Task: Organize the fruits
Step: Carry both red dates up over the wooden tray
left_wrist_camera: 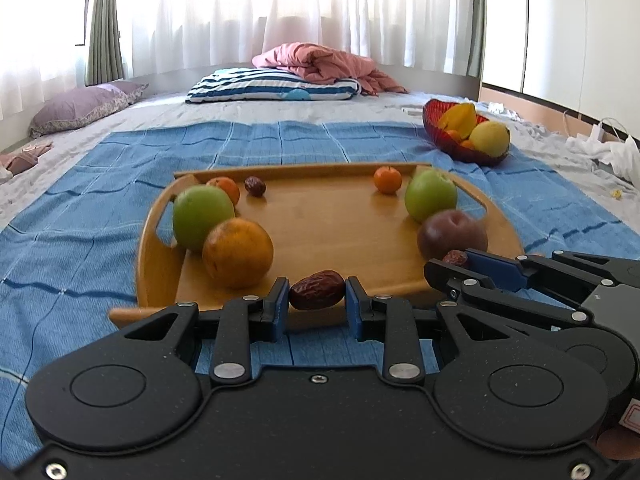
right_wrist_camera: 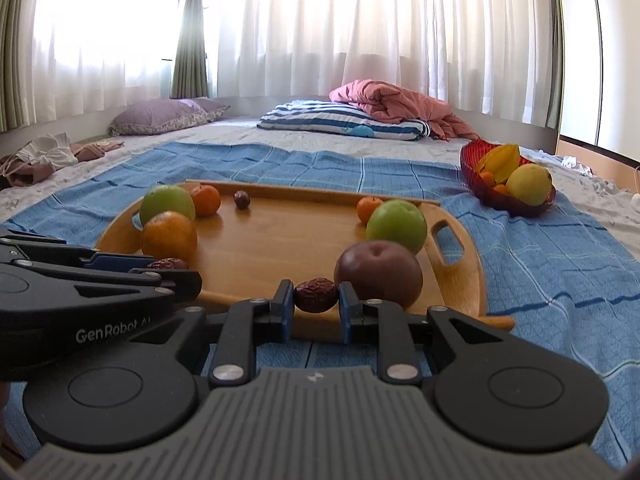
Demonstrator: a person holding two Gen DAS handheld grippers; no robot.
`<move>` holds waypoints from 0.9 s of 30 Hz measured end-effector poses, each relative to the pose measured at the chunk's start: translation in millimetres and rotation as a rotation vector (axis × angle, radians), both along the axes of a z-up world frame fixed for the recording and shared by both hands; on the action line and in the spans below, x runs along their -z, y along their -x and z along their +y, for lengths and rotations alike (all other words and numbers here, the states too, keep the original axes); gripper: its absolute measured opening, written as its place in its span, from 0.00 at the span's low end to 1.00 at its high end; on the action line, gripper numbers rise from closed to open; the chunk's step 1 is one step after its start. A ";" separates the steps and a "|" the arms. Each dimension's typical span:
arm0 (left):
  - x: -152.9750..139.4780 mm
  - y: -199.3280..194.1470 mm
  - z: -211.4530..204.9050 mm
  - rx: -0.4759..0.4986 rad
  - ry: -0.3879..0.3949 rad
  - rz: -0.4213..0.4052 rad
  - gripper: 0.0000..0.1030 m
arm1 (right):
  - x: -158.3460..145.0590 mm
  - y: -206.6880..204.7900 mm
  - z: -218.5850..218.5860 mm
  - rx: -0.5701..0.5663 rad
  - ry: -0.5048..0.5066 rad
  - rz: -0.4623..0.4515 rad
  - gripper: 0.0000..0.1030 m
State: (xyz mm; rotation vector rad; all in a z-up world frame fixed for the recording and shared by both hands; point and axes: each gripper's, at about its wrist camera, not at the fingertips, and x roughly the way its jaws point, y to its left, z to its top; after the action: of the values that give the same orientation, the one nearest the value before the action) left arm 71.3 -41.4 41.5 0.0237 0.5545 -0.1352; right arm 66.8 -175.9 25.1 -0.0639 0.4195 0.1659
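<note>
We have a red date clamped in each gripper: left gripper (left_wrist_camera: 317, 294) and right gripper (right_wrist_camera: 316, 294), both over the wooden tray's (left_wrist_camera: 320, 236) near edge. Keep grips firm, clear the plum (right_wrist_camera: 378, 274), then head far right to the red bowl (right_wrist_camera: 472, 168).

Bed (left_wrist_camera: 280, 108) under blue cloth (left_wrist_camera: 80, 208), wooden tray (left_wrist_camera: 320, 220), red bowl (left_wrist_camera: 432, 120), pillows (left_wrist_camera: 276, 86)

strong daylight floods through the sheer curtains (left_wrist_camera: 280, 12), blowing them out white; fisheye bends the edges, and the nearest fruit looks slightly soft.
</note>
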 end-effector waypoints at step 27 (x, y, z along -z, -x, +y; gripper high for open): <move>-40.4 -90.1 38.7 -0.002 0.117 0.088 0.27 | -40.5 -81.3 -17.1 0.032 -0.134 0.117 0.27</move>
State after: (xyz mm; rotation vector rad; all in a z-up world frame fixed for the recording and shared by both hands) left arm 161.4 -2.6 81.9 -0.0966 0.6335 -0.1672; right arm 148.1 -193.0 65.6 0.0841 0.5253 0.1666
